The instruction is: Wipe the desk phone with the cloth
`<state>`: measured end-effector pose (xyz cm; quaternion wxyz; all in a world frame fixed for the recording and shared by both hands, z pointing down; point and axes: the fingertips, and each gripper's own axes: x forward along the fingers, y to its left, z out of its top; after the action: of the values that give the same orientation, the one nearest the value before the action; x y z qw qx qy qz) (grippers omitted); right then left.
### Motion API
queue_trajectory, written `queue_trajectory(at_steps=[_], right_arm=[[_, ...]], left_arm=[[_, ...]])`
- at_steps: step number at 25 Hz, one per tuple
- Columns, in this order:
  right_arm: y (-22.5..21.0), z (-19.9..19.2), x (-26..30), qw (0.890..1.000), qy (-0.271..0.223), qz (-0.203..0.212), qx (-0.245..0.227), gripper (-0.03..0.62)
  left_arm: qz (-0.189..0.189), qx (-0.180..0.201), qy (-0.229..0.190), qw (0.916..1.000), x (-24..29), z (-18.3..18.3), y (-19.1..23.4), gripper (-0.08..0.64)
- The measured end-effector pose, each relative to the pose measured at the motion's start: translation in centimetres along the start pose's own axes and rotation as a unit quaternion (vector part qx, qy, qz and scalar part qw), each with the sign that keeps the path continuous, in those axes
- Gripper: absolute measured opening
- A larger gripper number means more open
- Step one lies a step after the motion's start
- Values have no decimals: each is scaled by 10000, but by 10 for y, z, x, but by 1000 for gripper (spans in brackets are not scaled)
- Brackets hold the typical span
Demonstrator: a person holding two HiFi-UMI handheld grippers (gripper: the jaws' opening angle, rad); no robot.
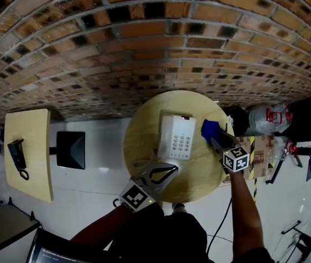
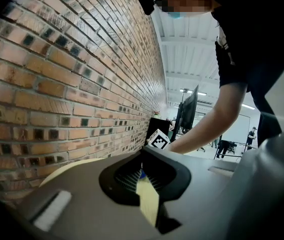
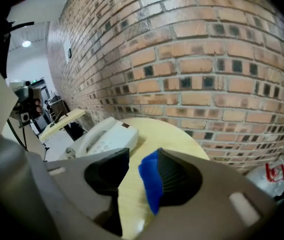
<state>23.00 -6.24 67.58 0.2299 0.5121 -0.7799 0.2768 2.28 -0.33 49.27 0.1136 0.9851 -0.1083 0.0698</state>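
Note:
A white desk phone (image 1: 176, 137) lies in the middle of the round wooden table (image 1: 144, 125); the right gripper view shows the phone (image 3: 104, 136) left of the jaws. My right gripper (image 1: 215, 137) hovers over the table's right side, just right of the phone. Its jaws (image 3: 139, 157) stand open. The blue cloth (image 3: 151, 184) clings to the right pad, and bare tabletop shows between it and the left pad. In the head view the cloth (image 1: 209, 128) sits at that gripper's tip. My left gripper (image 1: 173, 169) rests near the table's front edge below the phone, shut on nothing (image 2: 143, 156).
A brick wall (image 1: 144, 37) runs right behind the table. A rectangular table (image 1: 32, 147) with a black device (image 1: 18, 155) stands at the left, a black box (image 1: 71, 149) beside it. A clear plastic bag (image 1: 265, 119) and stands crowd the floor at the right.

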Motion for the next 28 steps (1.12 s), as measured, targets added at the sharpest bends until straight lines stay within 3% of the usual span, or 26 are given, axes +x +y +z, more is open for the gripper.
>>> queue_trajectory(at_steps=[4, 12, 15, 19, 28], right_arm=[[54, 29, -39, 9971, -605, 467, -4, 163], [176, 64, -118, 9781, -1546, 1392, -101, 152], [209, 73, -148, 9690, -1810, 1644, -342, 89], [239, 92, -189, 9554, -2214, 1842, -659, 2], [276, 94, -253, 9369, -2590, 2162, -914, 0]], left_arm=[[-59, -14, -88, 9999, 3, 13, -6, 0], [-40, -3, -197, 9998, -13, 29, -42, 0], [129, -13, -274, 9995, -21, 38, -59, 0], [293, 97, -429, 9986, -24, 56, -84, 0], [636, 344, -766, 9944, -38, 80, -147, 0]])
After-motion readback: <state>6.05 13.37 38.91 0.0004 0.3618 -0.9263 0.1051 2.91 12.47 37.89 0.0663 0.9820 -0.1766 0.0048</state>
